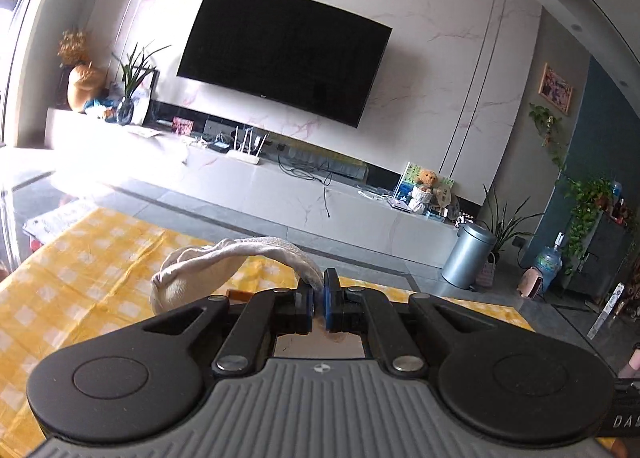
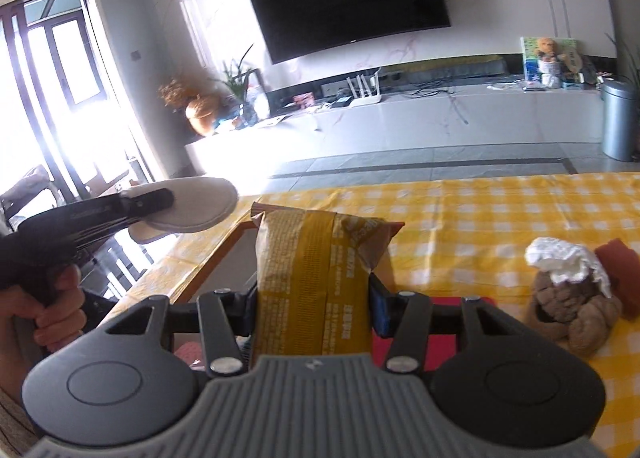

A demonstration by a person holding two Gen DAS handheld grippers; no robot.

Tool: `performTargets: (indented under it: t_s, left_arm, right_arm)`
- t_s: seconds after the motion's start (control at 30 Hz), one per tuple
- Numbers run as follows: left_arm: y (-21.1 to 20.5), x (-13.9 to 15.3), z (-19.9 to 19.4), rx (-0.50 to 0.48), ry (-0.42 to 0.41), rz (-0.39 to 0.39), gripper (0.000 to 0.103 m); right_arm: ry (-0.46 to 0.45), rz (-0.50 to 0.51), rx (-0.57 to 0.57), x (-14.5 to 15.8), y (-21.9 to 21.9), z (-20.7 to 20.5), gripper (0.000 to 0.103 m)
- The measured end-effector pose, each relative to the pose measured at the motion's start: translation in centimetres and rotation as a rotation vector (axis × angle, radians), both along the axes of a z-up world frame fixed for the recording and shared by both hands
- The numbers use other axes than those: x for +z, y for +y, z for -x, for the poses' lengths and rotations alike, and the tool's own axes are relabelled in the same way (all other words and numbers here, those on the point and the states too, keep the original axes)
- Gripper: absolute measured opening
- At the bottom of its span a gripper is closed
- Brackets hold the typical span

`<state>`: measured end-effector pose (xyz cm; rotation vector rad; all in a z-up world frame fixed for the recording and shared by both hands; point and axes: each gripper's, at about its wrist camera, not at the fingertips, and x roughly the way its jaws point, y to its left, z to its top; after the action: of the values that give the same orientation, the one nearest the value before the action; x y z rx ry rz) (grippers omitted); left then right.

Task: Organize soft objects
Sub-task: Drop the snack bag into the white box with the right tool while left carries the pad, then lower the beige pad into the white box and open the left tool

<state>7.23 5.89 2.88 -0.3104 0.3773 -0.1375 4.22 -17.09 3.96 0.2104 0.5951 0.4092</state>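
My left hand-held gripper point(image 1: 319, 300) is pressed nearly together, its blue pads point(image 1: 307, 304) pinching the edge of a pale grey slipper point(image 1: 224, 258), which it carries clear of the worktop point(image 1: 80, 258). In the right wrist view the same slipper point(image 2: 192, 204) shows its sole, held out past the worktop's left edge, with the person's hand point(image 2: 52, 306) wrapped round the gripper handle. My right hand-held gripper point(image 2: 316, 298) stands half spread and clamps a yellow-brown snack packet point(image 2: 312, 278), which rises upright between the pads above the worktop point(image 2: 500, 210). The worktop carries a yellow-and-white checked cloth. To the right of the packet lie a brown knitted item point(image 2: 572, 310), a crumpled white piece point(image 2: 560, 258) resting on top of it, and a red item point(image 2: 618, 270) touching them on the right. Beyond stand a television point(image 1: 280, 54), a low cabinet point(image 1: 280, 186) and a metal bin point(image 1: 468, 254).
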Motion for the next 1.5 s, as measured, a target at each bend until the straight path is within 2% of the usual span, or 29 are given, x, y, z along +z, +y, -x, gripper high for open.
performTargets:
  t_s: [0.17,0.33,0.43,0.53,0.63,0.7,0.77,0.9,0.97,1.03,1.13,1.17,1.2,1.3,1.37,1.5]
  left_arm:
    - [2.8,-1.1,-0.2,0.016,0.005,0.049,0.005]
    - [4.5,-1.7,0.1,0.03,0.03,0.084,0.005]
    - [5.3,-1.7,0.3,0.019,0.004,0.11,0.005]
    - [5.9,-1.7,0.0,0.026,0.001,0.138,0.005]
    - [6.3,-1.7,-0.2,0.016,0.008,0.168,0.005]
    - [6.3,-1.8,-0.3,0.01,0.011,0.169,0.005]
    - [6.2,-1.9,-0.3,0.007,0.017,0.161,0.005]
    - [6.3,-2.1,-0.3,0.011,0.024,0.177,0.005]
    - [6.5,-2.1,-0.3,0.011,0.018,0.179,0.005]
    - [6.6,-1.9,-0.2,0.007,0.007,0.178,0.005]
    - [6.6,-1.7,-0.1,-0.003,-0.008,0.169,0.005]
    - [6.5,-1.7,-0.1,-0.007,-0.012,0.167,0.005]
    - [6.5,-1.7,-0.1,-0.011,-0.016,0.165,0.005]
    - [6.0,-1.8,-0.3,-0.026,-0.021,0.154,0.005]
    - [5.6,-2.0,-0.5,-0.037,-0.012,0.144,0.005]
    - [4.2,-2.1,-1.5,-0.056,0.001,0.08,0.005]
  right_arm:
    - [0.077,0.16,0.088,-1.8,6.4,-2.6,0.052]
    - [0.171,0.309,0.12,-4.6,11.7,-6.0,0.052]
    - [0.149,0.501,0.132,-6.2,14.8,-7.4,0.052]
    - [0.165,0.629,0.111,-7.5,16.1,-8.7,0.052]
    - [0.233,0.655,0.104,-8.6,15.7,-10.1,0.052]
    - [0.256,0.739,0.086,-9.6,15.6,-10.8,0.051]
    - [0.247,0.823,0.112,-10.2,16.0,-10.5,0.052]
    - [0.312,0.898,0.183,-11.7,16.7,-10.1,0.052]
    - [0.326,0.913,0.173,-12.1,16.6,-10.0,0.052]
    - [0.302,0.908,0.159,-11.6,16.5,-9.7,0.061]
    - [0.235,0.876,0.145,-10.1,16.3,-8.6,0.081]
    - [0.202,0.862,0.13,-9.5,16.0,-8.1,0.09]
    - [0.156,0.837,0.121,-8.6,15.5,-7.6,0.094]
    - [0.065,0.748,0.108,-6.0,13.5,-6.1,0.098]
    - [0.048,0.701,0.091,-4.8,12.0,-5.6,0.098]
    - [-0.01,0.647,-0.017,-3.4,9.1,-5.2,0.099]
